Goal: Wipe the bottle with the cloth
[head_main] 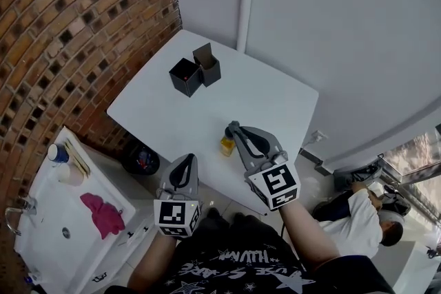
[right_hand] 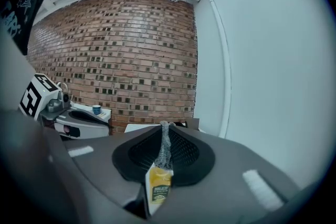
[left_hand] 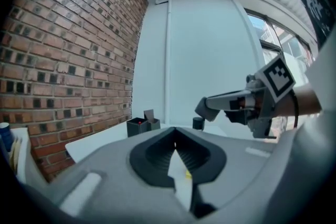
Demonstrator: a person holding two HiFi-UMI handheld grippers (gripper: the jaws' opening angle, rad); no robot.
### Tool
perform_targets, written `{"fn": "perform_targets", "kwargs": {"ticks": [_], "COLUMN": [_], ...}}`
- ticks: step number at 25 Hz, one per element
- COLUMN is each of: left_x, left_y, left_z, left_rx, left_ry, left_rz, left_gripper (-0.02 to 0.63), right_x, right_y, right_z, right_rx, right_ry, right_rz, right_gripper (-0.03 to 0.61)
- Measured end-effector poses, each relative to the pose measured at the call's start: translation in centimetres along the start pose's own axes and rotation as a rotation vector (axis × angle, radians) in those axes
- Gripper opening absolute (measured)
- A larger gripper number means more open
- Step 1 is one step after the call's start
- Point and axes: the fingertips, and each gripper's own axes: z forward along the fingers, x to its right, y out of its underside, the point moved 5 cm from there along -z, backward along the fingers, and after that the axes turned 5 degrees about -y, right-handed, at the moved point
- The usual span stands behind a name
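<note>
A small yellow bottle (head_main: 227,145) stands near the front edge of the white table (head_main: 207,107). My right gripper (head_main: 233,129) hovers with its tips right over the bottle and is shut on a thin grey cloth (right_hand: 164,145). In the right gripper view the bottle's yellow label (right_hand: 158,186) shows in the gap below the cloth. From the left gripper view the bottle's dark cap (left_hand: 198,123) sits just under the right gripper (left_hand: 209,106). My left gripper (head_main: 185,160) is shut and holds nothing, at the table's front edge to the left of the bottle.
Two black open boxes (head_main: 195,72) stand at the back of the table. A brick wall (head_main: 62,24) runs along the left. Below it, a white sink counter (head_main: 41,231) carries a pink rag (head_main: 102,213) and a blue cup (head_main: 58,153). A person (head_main: 365,217) crouches at the lower right.
</note>
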Motion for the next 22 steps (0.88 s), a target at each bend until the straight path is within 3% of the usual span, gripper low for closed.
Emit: {"fn": "perform_targets", "kwargs": {"ticks": [8, 22], "left_x": [-0.3, -0.3], "left_y": [0.8, 0.5], "left_z": [0.8, 1.9], "left_rx": [-0.018, -0.013], "left_ry": [0.032, 0.026], "left_rz": [-0.014, -0.025], "left_gripper": [0.005, 0.005], "right_x": [-0.6, -3.9], "right_y": [0.0, -0.2], "right_z": [0.1, -0.5], "right_rx": [-0.023, -0.028], "right_ry": [-0.003, -0.105], "right_rz": [-0.028, -0.033], "right_gripper": [0.040, 0.040]}}
